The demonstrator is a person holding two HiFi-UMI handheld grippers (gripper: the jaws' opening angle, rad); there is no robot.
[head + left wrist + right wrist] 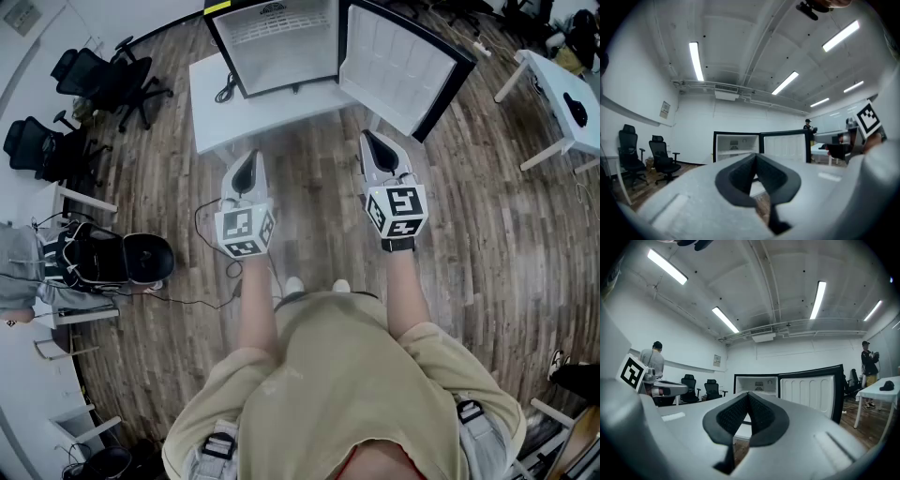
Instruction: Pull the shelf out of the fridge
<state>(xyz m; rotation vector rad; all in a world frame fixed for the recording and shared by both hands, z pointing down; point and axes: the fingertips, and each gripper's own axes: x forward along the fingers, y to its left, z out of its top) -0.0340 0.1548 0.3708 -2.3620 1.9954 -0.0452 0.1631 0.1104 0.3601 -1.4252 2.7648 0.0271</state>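
A small black fridge stands on a low white table, its door swung open to the right. Its white inside shows a shelf across the middle, also visible from the right gripper view as the shelf. My left gripper and right gripper hang side by side over the wooden floor, well short of the table. The jaws of both meet at their tips with nothing between them. From the gripper views, the left gripper and right gripper both point at the open fridge.
Black office chairs stand at the left, with a black bag and helmet-like object nearer by. A white desk is at the right. A cable lies on the fridge's table. People stand in the background.
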